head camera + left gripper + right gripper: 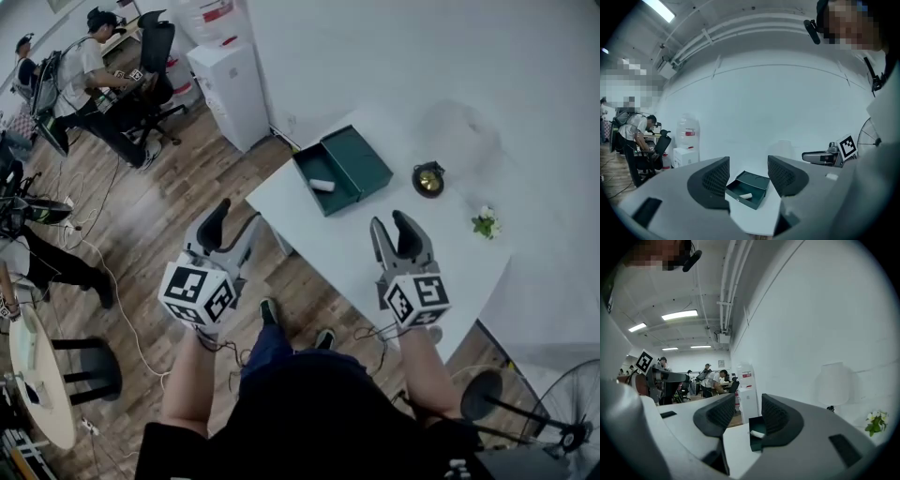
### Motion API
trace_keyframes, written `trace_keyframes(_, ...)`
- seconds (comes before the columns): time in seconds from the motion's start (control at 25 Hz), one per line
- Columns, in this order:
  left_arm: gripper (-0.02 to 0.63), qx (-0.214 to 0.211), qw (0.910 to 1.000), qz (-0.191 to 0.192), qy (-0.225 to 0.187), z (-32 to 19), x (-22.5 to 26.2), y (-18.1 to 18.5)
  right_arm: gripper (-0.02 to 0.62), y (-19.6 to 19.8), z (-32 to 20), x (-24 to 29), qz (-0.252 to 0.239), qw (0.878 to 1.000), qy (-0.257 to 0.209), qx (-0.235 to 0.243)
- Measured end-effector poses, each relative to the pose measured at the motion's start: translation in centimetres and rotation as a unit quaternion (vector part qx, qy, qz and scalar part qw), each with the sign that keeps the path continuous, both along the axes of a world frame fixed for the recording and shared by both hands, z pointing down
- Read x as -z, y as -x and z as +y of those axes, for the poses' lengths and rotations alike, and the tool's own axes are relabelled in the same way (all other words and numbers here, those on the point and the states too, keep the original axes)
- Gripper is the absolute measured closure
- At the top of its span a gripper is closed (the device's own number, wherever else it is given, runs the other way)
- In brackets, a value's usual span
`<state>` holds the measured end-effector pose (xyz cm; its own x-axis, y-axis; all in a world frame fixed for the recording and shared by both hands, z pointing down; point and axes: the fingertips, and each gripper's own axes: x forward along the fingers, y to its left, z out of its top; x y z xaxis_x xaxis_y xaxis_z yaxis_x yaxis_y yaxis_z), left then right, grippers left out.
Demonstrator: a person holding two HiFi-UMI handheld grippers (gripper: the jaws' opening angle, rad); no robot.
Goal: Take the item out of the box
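A dark green box lies open on the white table, with a small white item in its tray half. My left gripper hangs over the floor just off the table's left edge, open and empty. My right gripper is over the table's near part, open and empty too. In the left gripper view the box and the item show well beyond the open jaws. In the right gripper view the box and the item sit partly behind the right finger.
A black and gold round object and a small flower sprig stand on the table to the right of the box. A white cabinet is beyond the table's far corner. People sit at desks at far left. A fan stands at lower right.
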<state>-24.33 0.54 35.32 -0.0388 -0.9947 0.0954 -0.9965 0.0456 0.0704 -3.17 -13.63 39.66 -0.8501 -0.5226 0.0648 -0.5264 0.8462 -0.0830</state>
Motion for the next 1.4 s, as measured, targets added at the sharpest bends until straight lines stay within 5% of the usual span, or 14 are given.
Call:
trace_keyframes(0.28, 0.354, -0.099, 0.9949, 0.005, 0.016, -10.1, -3.0, 3.7, 0.419, 1.3, -5.0, -0.4, 0.025, 0.996, -0.002, -0.089)
trace_keyframes(0.64, 0.355, -0.256, 0.9638, -0.001, 0.075, -22.5, -8.5, 8.1, 0.431, 3.6, -8.5, -0.6, 0.044, 0.972, 0.029, -0.228)
trace_keyframes(0.88, 0.356, -0.345, 0.9228, -0.033, 0.169, -28.3, -15.0, 6.4, 0.439, 2.2, -9.5, -2.8, 0.056, 0.953, 0.069, -0.290)
trace_keyframes(1.24, 0.356, -0.432, 0.8203, -0.165, 0.336, -31.1, -27.5, 1.6, 0.449, -2.8, -10.7, -6.5, 0.035, 0.935, 0.114, -0.335)
trace_keyframes(1.4, 0.356, -0.440, 0.7919, -0.193, 0.377, -32.1, -30.8, 0.3, 0.451, -5.1, -11.3, -8.0, 0.028, 0.929, 0.130, -0.345)
